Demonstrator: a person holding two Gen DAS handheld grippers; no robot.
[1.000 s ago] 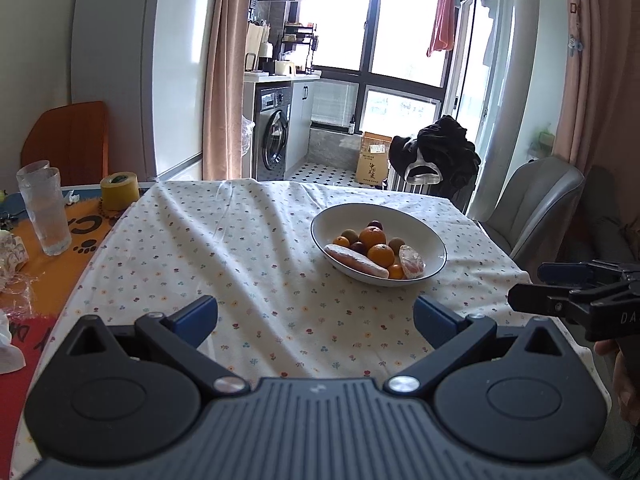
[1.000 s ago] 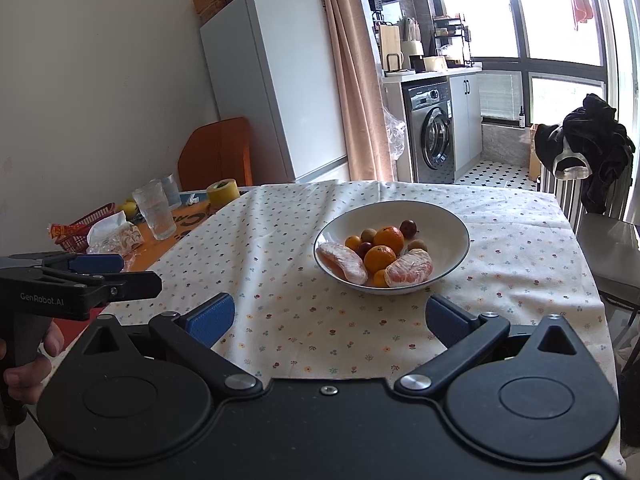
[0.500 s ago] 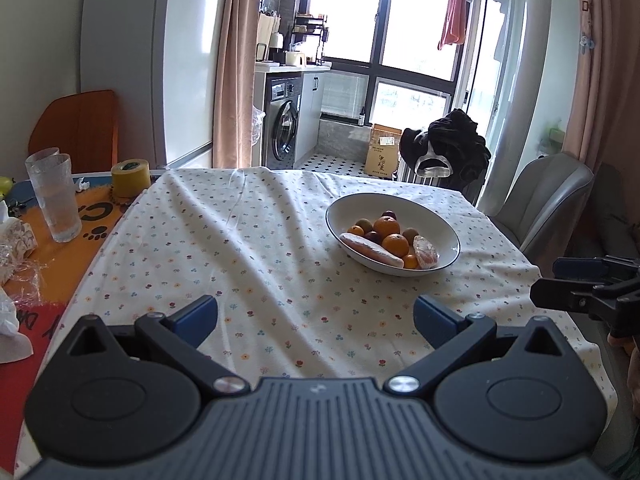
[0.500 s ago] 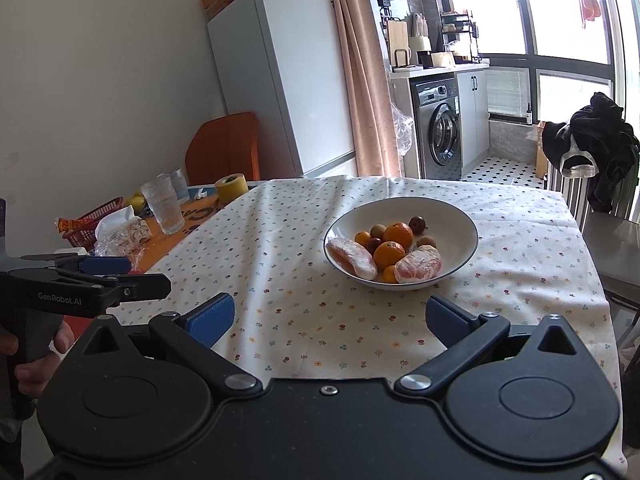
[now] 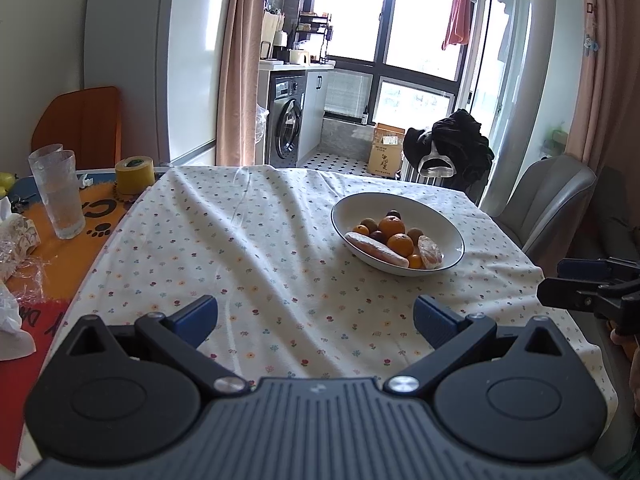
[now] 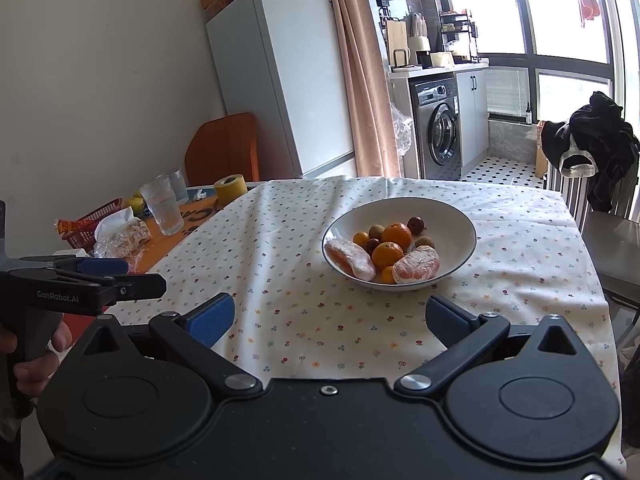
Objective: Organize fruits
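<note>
Flowered tabletop [image 5: 256, 248]: one bowl [image 6: 460, 220], two oranges [image 6: 387, 255]; basket [image 6: 86, 222] only in right view; both grippers [image 5: 315, 316] [image 6: 327, 322] spread, empty.

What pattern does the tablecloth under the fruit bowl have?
The tablecloth is white with small scattered flowers in several colours, clearest in the right wrist view.

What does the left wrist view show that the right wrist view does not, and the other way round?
Only the left wrist view shows the grey chair beside the table, the cardboard box on the floor and the pink towel hanging at the window. Only the right wrist view shows the red basket and a hand holding the left gripper's handle. Both show the white bowl of fruit with its oranges, the floral tablecloth, the yellow tape roll, the drinking glasses, the fridge and the washing machine.
</note>
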